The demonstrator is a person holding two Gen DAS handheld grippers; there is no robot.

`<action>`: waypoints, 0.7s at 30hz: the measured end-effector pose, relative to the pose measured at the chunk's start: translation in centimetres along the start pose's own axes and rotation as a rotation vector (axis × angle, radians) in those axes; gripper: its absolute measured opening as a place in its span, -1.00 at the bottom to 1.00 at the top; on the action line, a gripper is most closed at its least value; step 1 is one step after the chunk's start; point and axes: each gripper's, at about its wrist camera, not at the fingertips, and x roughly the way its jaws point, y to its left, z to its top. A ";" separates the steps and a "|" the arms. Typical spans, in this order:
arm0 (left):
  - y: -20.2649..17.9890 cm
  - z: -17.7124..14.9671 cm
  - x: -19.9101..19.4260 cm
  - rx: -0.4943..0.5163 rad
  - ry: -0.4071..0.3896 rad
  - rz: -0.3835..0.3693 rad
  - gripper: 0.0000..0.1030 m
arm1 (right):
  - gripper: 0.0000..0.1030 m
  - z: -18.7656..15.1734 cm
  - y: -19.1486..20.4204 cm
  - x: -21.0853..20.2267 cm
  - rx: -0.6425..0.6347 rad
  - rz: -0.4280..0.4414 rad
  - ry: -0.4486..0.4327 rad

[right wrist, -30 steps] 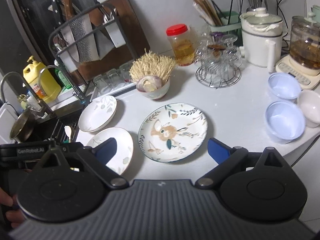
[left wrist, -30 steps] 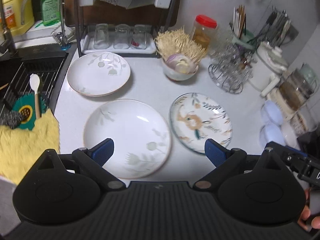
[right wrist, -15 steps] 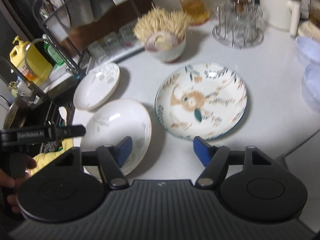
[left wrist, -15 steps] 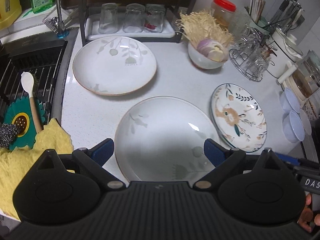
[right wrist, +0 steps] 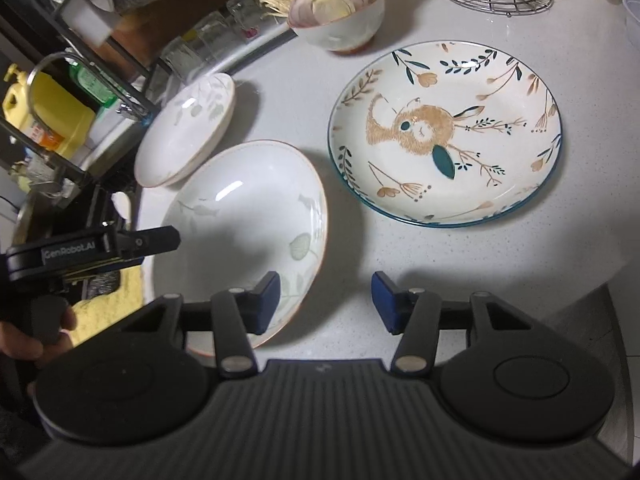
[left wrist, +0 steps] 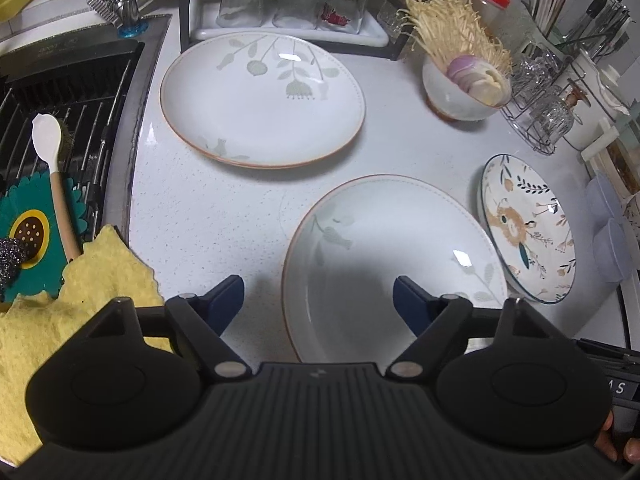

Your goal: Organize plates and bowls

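Observation:
Three plates lie on the white counter. The near white leaf-print plate point(left wrist: 380, 248) point(right wrist: 240, 208) has its left rim between the fingers of my left gripper point(left wrist: 318, 300), whose jaws are closing without touching it. My right gripper point(right wrist: 326, 298) hovers at the same plate's right rim, left finger over the rim and right finger over bare counter, jaws closing, pads not pressing. A second white plate point(left wrist: 260, 96) point(right wrist: 184, 128) sits farther back. The rabbit-pattern plate point(left wrist: 528, 232) point(right wrist: 444, 132) lies to the right. Pale lilac bowls point(left wrist: 612, 248) stand at the far right.
A bowl of onion slices and enoki point(left wrist: 460, 96) point(right wrist: 340, 28) stands behind the plates. The sink with its rack point(left wrist: 60, 92) and a yellow cloth point(left wrist: 80, 300) are left. A tray of glasses point(left wrist: 288, 12) and a wire glass rack point(left wrist: 540, 120) line the back.
Both grippers have come down and closer to the near white plate, which now fills more of each view. Both pairs of jaws have narrowed, the right pair more.

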 end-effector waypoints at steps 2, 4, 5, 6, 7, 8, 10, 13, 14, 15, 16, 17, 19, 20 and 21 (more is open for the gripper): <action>0.3 0.1 0.7 0.003 0.009 -0.001 0.43 | -0.36 0.1 -0.1 0.6 0.018 0.013 0.007; 0.5 0.3 1.3 0.008 0.017 0.000 0.35 | -0.50 0.3 -0.1 1.2 0.030 0.003 0.008; 0.6 0.4 1.6 0.010 0.021 -0.004 0.25 | -0.54 0.3 -0.1 1.5 0.033 -0.006 0.004; 0.6 0.4 1.8 0.014 0.020 -0.006 0.19 | -0.57 0.4 -0.1 1.7 0.036 -0.003 0.002; 0.5 0.5 2.0 0.023 0.017 -0.007 0.17 | -0.61 0.4 0.0 2.0 0.034 0.002 0.000; 0.4 0.5 2.2 0.035 0.017 -0.006 0.09 | -0.61 0.4 0.1 2.2 0.028 0.001 -0.003; 0.1 0.5 2.5 0.061 0.018 0.002 0.01 | -0.61 0.5 0.3 2.6 0.023 -0.001 -0.005; 0.1 0.3 2.9 0.071 0.022 0.007 -0.08 | -0.69 0.7 0.5 3.1 0.010 0.003 -0.003; 0.1 0.1 3.1 0.072 0.018 0.010 -0.12 | -0.68 0.7 0.6 3.2 0.005 0.004 -0.005; 0.1 0.1 3.0 0.078 0.005 0.014 -0.17 | -0.68 0.8 0.7 3.2 0.005 0.002 -0.011; 0.0 0.1 3.1 0.085 0.001 0.021 -0.21 | -0.68 0.8 0.7 3.3 0.002 0.004 -0.014; 0.1 0.1 3.1 0.082 0.003 0.020 -0.25 | -0.69 0.9 0.8 3.4 -0.003 0.005 -0.012; 0.3 0.1 3.0 0.070 0.003 0.015 -0.28 | -0.68 1.1 0.9 3.4 -0.016 0.000 -0.010; 0.4 0.2 3.0 0.068 0.005 0.014 -0.31 | -0.68 1.1 0.9 3.5 -0.018 0.002 -0.009; 0.5 0.3 2.9 0.065 0.007 0.011 -0.34 | -0.68 1.2 0.9 3.5 -0.020 0.005 -0.006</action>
